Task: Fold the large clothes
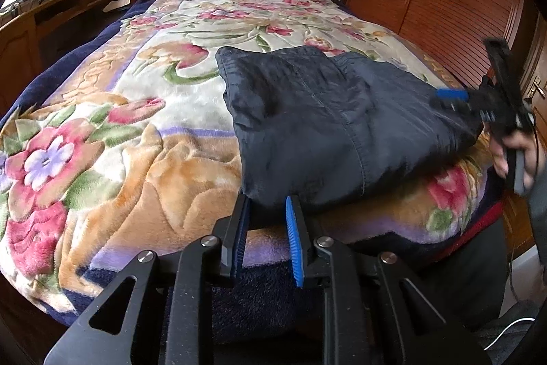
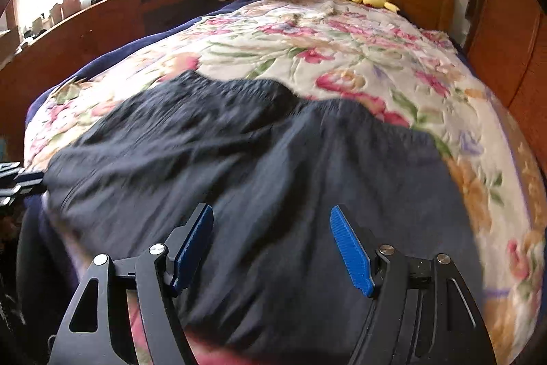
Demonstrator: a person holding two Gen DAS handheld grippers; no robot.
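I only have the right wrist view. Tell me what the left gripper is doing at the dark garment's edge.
Observer: The left gripper has its jaws slightly apart at the near corner of the dark garment. The cloth's edge lies at the fingertips, not pinched.
Operator: Now show me my right gripper from outside.
Observer: The right gripper is blurred above the garment's right end, with a hand on its handle.
Operator: Describe the garment's left side.
Observer: Its left edge lies fairly straight on the floral blanket, and a stitched seam runs down the garment's middle.
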